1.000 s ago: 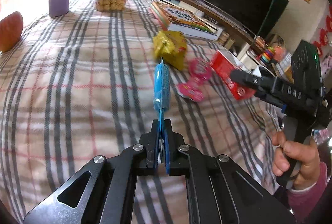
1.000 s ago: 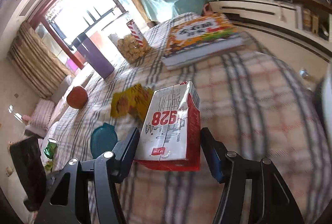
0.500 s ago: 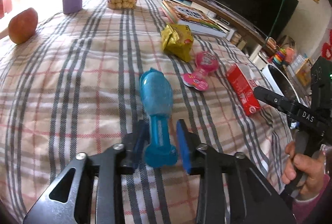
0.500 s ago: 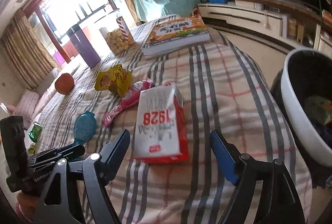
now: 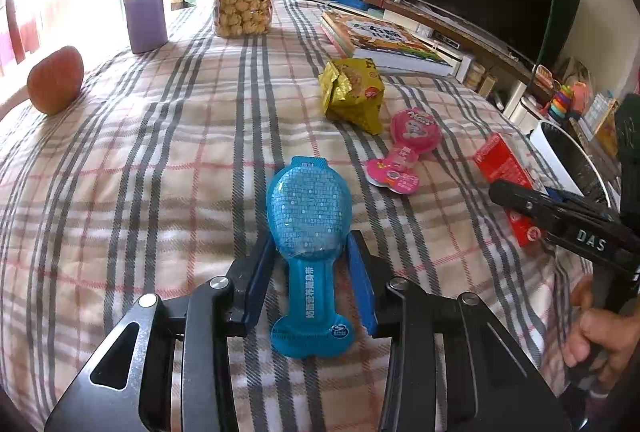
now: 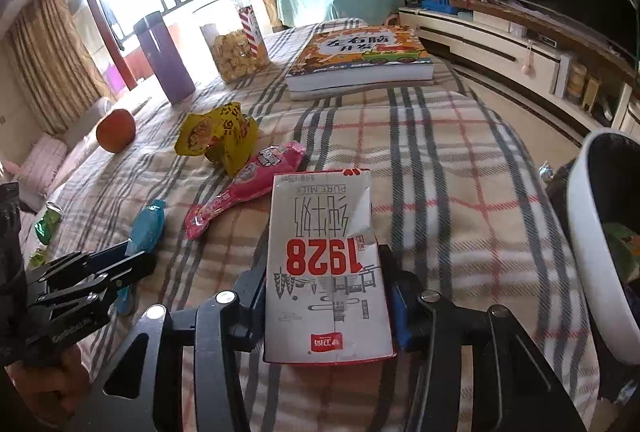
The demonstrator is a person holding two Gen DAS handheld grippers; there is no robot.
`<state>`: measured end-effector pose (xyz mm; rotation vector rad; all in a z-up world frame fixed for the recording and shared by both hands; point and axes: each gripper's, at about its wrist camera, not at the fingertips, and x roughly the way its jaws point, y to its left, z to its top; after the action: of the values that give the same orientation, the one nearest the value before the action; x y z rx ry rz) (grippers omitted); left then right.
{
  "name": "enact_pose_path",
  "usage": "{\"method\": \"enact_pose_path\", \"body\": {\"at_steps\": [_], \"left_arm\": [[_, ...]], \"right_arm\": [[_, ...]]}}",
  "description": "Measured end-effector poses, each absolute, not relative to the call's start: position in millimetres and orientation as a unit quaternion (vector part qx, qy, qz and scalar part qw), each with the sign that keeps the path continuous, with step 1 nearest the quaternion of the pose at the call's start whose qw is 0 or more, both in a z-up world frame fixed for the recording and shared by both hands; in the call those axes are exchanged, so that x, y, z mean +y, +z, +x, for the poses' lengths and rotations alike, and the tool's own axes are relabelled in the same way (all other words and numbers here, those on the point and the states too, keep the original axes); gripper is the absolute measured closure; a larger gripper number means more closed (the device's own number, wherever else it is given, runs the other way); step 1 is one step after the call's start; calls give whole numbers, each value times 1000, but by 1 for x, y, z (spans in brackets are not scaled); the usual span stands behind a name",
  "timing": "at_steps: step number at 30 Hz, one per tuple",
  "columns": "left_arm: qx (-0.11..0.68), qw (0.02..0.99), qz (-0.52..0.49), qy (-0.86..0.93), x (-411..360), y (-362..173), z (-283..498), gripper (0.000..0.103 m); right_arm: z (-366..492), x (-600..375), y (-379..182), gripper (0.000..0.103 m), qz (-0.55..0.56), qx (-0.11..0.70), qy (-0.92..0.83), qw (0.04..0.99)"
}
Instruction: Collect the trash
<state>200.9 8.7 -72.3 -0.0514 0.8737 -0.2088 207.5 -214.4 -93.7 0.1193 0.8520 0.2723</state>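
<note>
Left wrist view: left gripper (image 5: 312,264) jaws spread around the blue wrapper (image 5: 310,228) mid-worktop; right gripper (image 6: 326,296) jaws wide beside the milk carton (image 6: 326,264) near the bin (image 6: 592,232). Nothing lifted; four pieces remain.

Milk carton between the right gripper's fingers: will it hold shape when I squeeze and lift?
Probably buckles somewhat: the milk carton already has a torn, creased face. It lies flat, so likely empty and light. Its flat sides shouldn't roll.
</note>
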Motion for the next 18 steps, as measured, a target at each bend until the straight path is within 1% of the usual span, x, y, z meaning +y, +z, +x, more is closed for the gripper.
{"method": "enact_pose_path", "body": {"at_steps": [5,18], "left_arm": [[418,900,-30,-118,-6,-66,186,68],[409,893,-13,-190,-79,-50,163,68]], "right_arm": [[187,-235,-86,54,90,403,135,901],[143,-292,-70,54,143,385,128,903]]}}
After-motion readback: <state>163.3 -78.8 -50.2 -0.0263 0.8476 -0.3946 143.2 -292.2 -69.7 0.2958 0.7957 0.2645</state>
